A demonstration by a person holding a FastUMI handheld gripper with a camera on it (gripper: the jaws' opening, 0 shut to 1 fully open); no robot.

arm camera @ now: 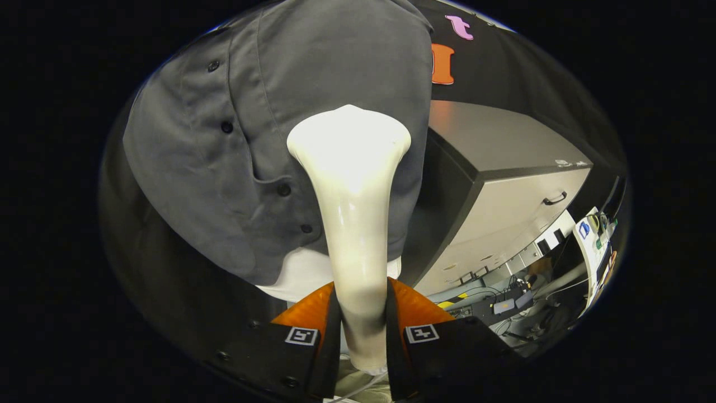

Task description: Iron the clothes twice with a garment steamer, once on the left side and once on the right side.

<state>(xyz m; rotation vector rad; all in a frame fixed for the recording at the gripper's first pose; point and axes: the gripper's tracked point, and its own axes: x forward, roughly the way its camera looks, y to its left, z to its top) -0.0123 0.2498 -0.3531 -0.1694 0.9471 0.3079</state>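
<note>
At twelve o'clock beyond the fingers hangs the grey shirt (235, 157), its button strip toward eleven. At two sits a cabinet (503, 190). Your steamer (352, 184) rises to twelve, its head against the cloth. The gripper (362, 324) clamps its handle on both sides. Twist sideways and that glossy handle may slip.

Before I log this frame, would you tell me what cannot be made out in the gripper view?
- Whether the steamer head touches the grey shirt: its own flared back hides the face.
- The shirt's right side: the steamer covers it.
- The white cloth under the shirt's hem: mostly hidden by shirt and steamer.
- The steamer's hose: cut off below the gripper, whose fingers press the handle.
- Items beside the cabinet: too small.
</note>
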